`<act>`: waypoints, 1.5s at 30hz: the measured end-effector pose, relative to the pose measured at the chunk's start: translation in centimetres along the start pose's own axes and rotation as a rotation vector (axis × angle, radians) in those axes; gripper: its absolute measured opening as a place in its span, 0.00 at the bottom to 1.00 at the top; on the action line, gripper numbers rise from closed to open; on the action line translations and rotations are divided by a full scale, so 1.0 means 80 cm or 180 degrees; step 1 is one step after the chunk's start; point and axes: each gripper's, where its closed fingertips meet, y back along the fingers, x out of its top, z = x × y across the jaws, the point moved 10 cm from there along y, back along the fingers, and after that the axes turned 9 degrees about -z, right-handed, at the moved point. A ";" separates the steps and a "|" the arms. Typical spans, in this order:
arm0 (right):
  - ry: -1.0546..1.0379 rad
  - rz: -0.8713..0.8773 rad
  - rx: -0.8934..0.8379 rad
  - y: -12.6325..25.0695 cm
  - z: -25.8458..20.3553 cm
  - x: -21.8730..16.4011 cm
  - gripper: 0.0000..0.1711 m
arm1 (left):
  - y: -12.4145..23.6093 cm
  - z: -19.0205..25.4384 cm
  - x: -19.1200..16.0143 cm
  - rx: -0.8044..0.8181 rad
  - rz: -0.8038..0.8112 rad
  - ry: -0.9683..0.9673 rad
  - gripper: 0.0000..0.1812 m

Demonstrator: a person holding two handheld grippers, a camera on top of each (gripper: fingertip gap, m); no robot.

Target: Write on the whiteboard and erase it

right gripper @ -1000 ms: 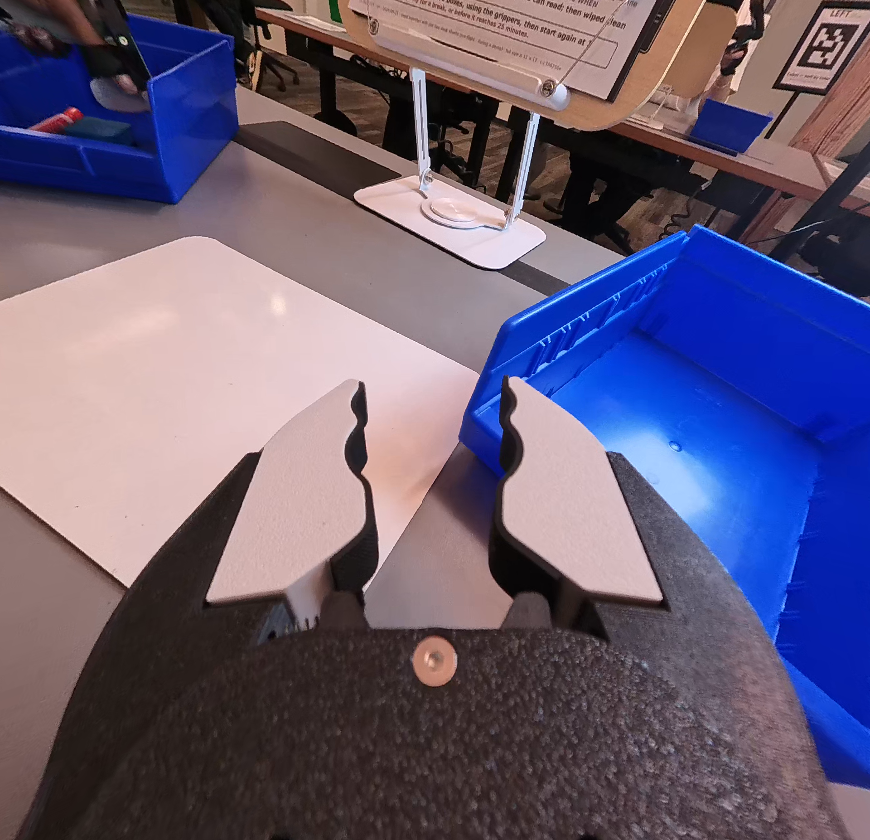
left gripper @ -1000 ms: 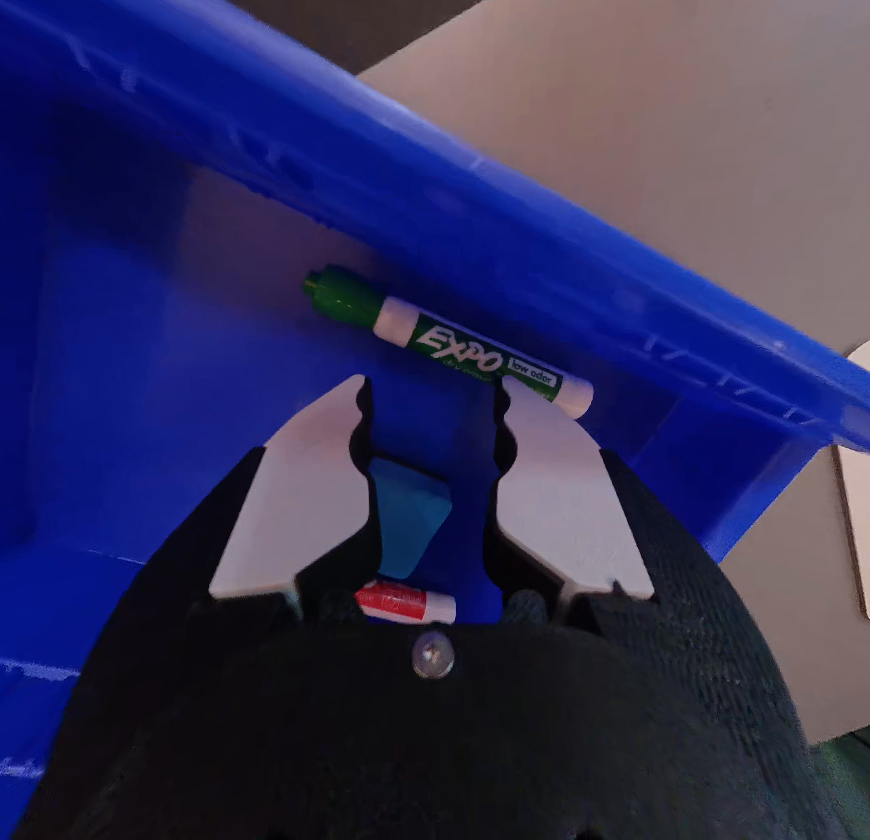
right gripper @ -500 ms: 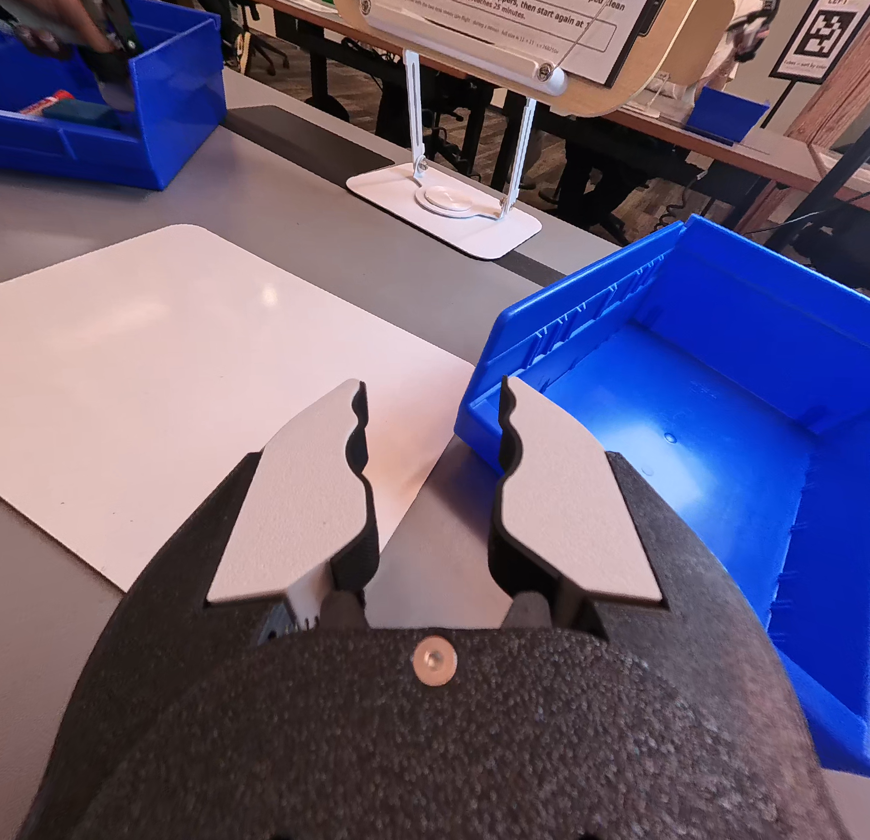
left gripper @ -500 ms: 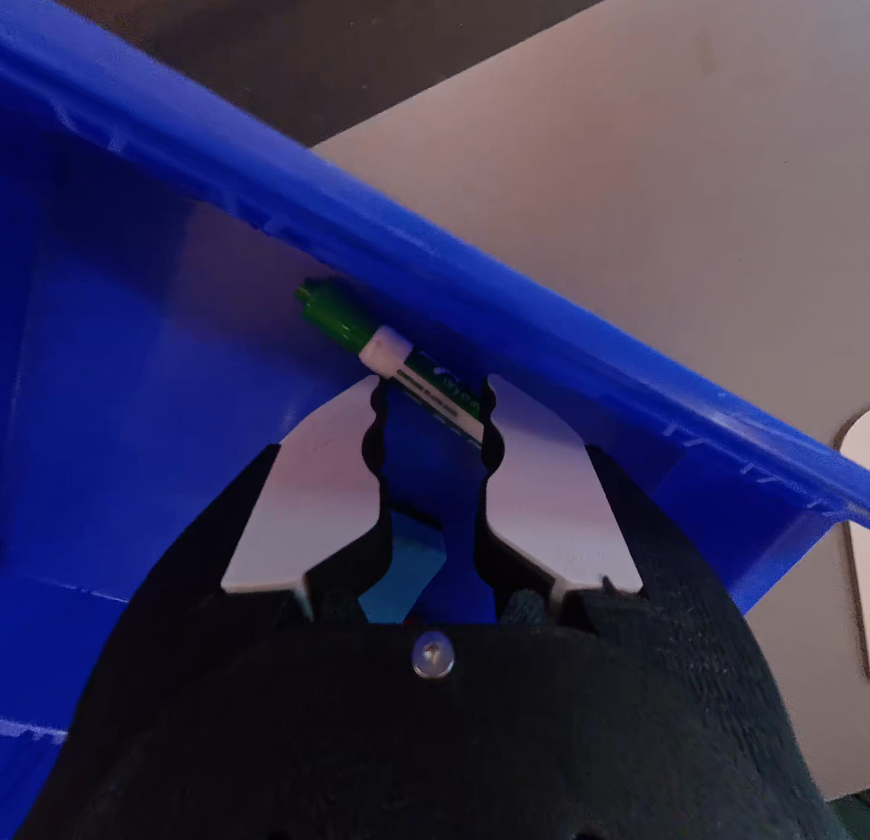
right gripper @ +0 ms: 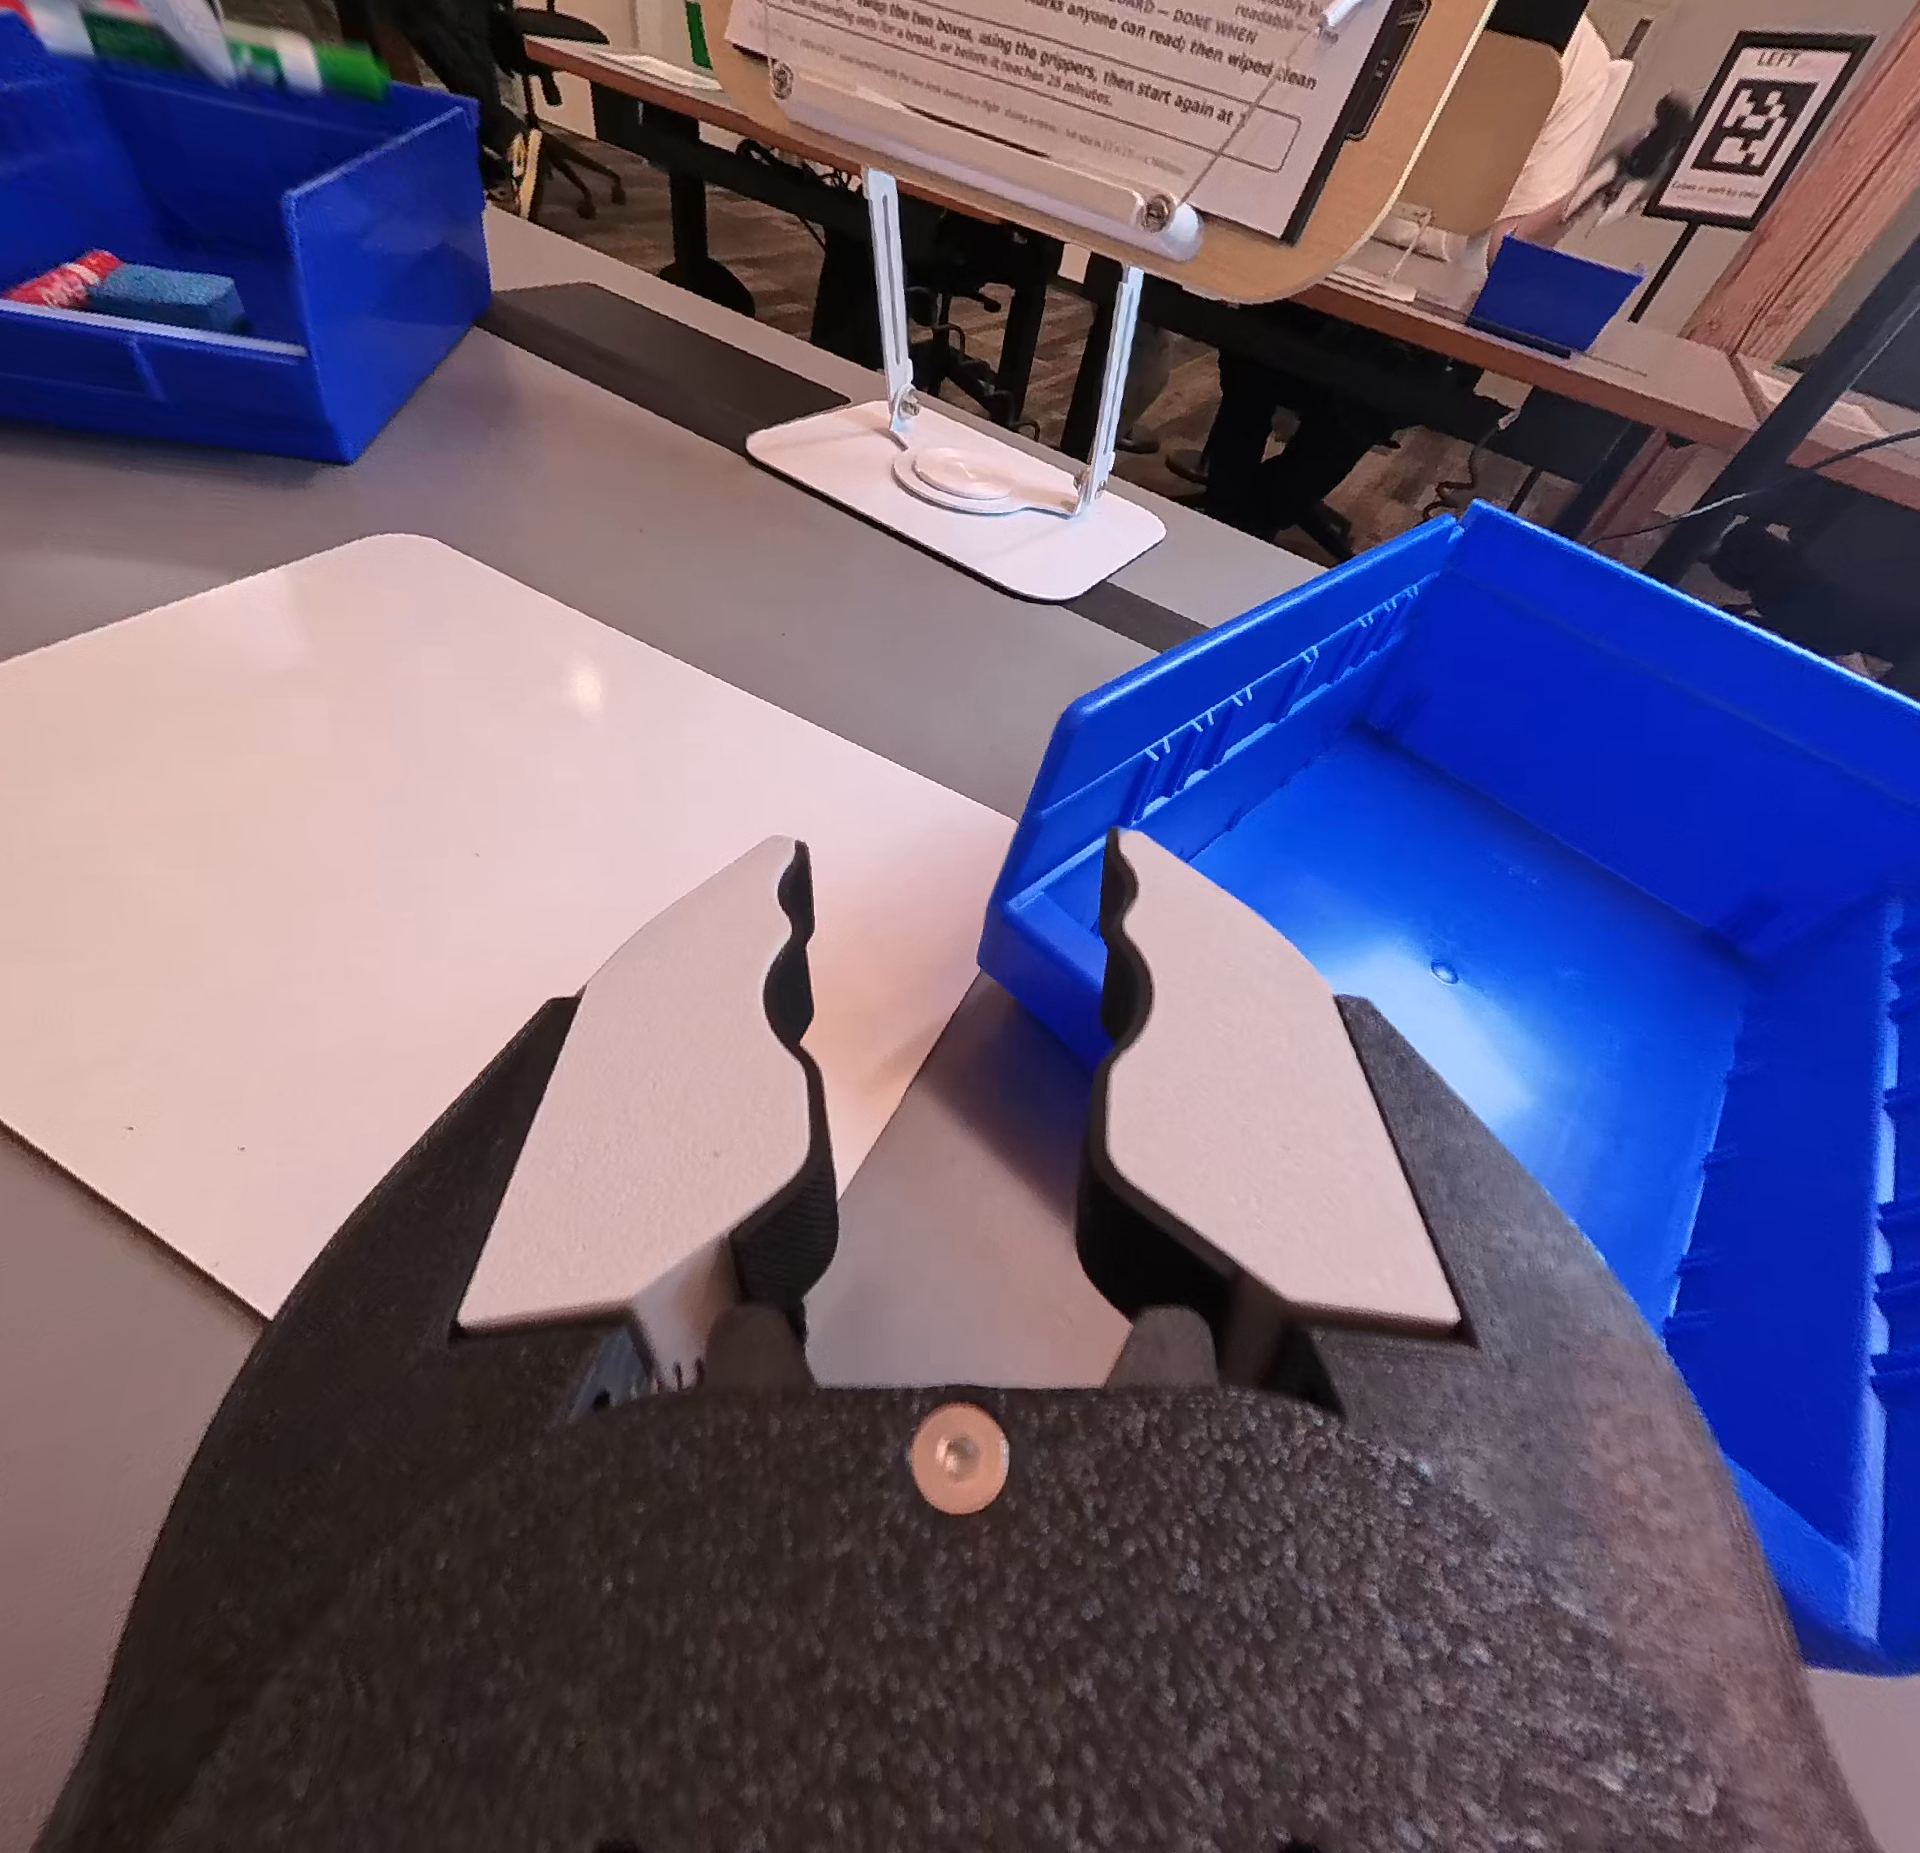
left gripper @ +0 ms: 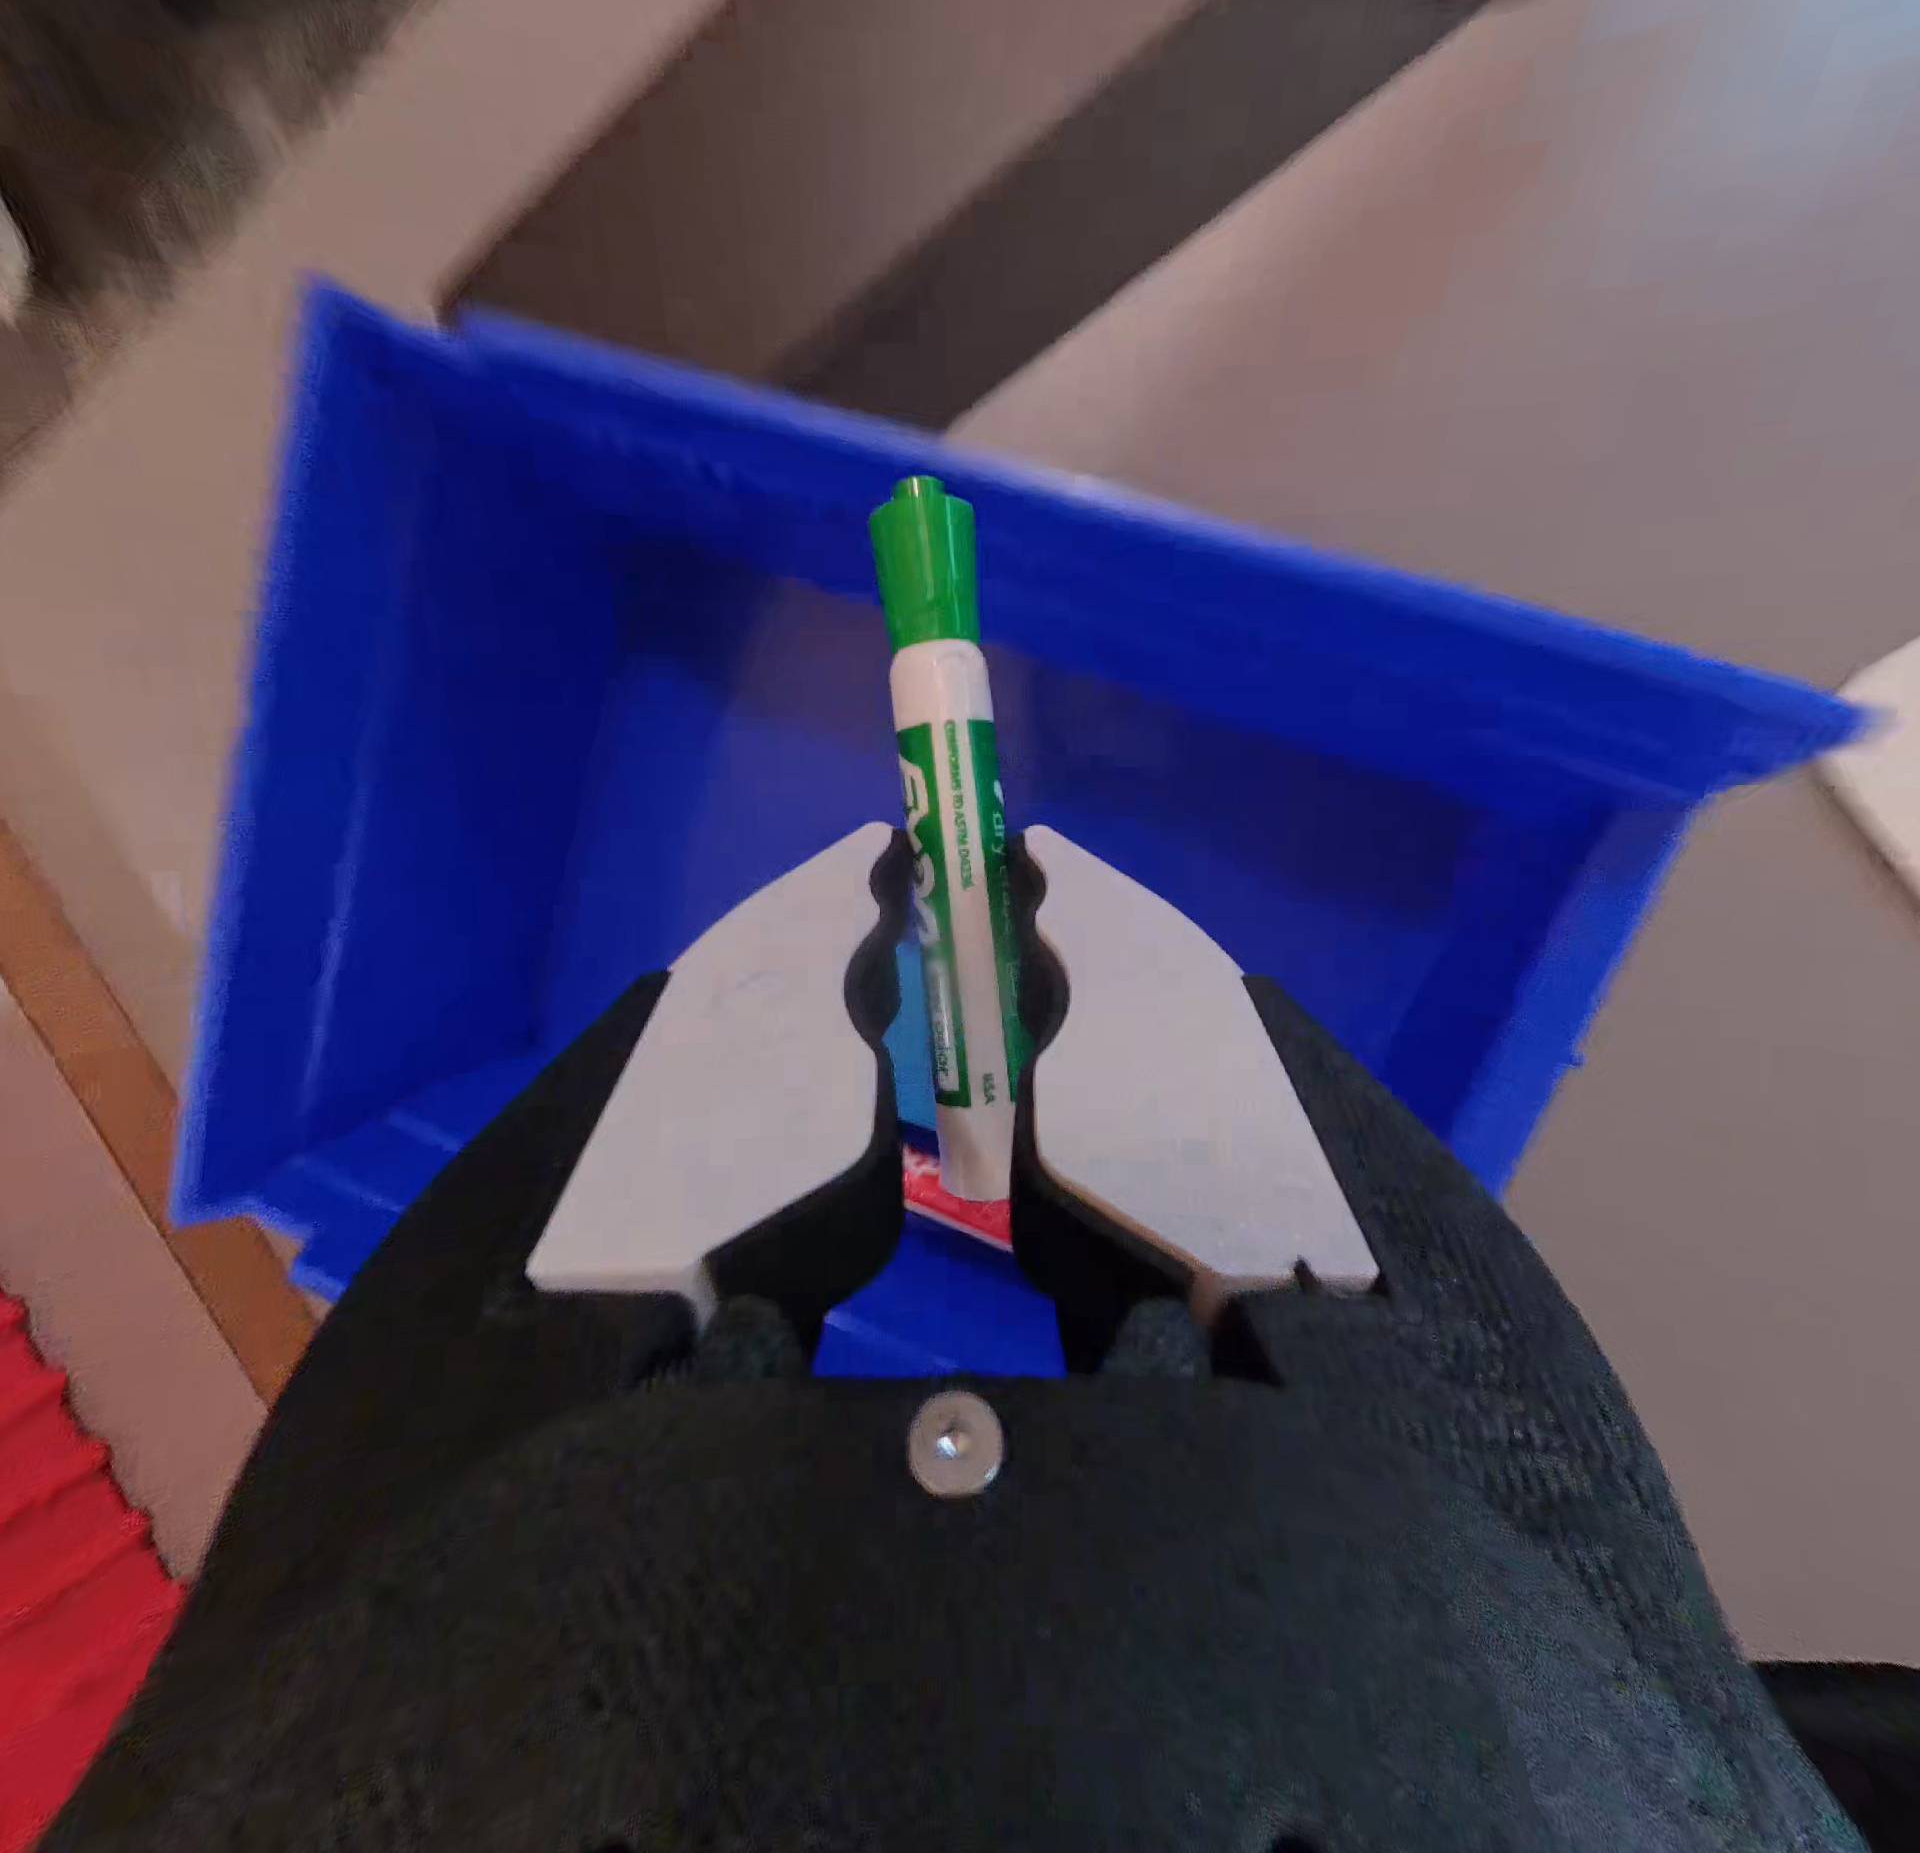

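Grey tabletop (right gripper: 665, 515) with a dark strip across it, desks and office chairs behind.

Left wrist view, blurred:
- Left gripper (left gripper: 956, 853), one, jaws clamped on the barrel of a green dry-erase marker (left gripper: 948, 868); marker lined up along the fingers, green cap end pointing away from the camera, lifted above the bin.
- Blue bin (left gripper: 416, 764), one, open-topped, below the marker.
- Glimpsed between the fingers, under the marker: part of a blue eraser (left gripper: 906, 1003) and a red-and-white item (left gripper: 961, 1216) on the bin floor, one of each; kind of the latter not clear here.
- White corner at the right edge, identity unclear. Second bin and stand outside this view.

Right wrist view:
- Right gripper (right gripper: 954, 853), one, jaws wide apart, holding nothing, above the table between whiteboard and bin.
- Whiteboard (right gripper: 364, 827), one, flat on the table, surface unmarked, left of the gripper.
- Blue bins on this table, two: near bin (right gripper: 1558, 920) at right, nothing in it; far bin (right gripper: 384, 276) at upper left, holding the blue eraser (right gripper: 166, 297) and the red-and-white item (right gripper: 64, 278).
- Green marker (right gripper: 312, 66), blurred, above the far bin; left gripper itself hard to make out there.
- White stand (right gripper: 987, 504), one, carrying a printed instruction sheet (right gripper: 1049, 37) on a wooden board.
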 end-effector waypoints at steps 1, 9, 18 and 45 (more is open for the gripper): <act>0.0015 0.0019 0.0003 0.000 -0.001 0.001 0.31 | 0.023 0.008 -0.001 -0.0017 0.0274 -0.0038 0.10; 0.0157 0.0209 0.0222 -0.003 -0.019 0.006 0.31 | 0.109 0.173 -0.032 -0.1685 0.1984 -0.0786 0.10; 0.0279 0.0472 0.1499 -0.019 -0.109 0.044 0.33 | 0.033 0.333 -0.034 -0.3936 0.2342 -0.0387 0.10; 0.0290 -0.0064 0.1994 -0.035 -0.119 0.070 0.12 | 0.003 0.388 -0.052 -0.2962 0.2485 -0.1469 0.14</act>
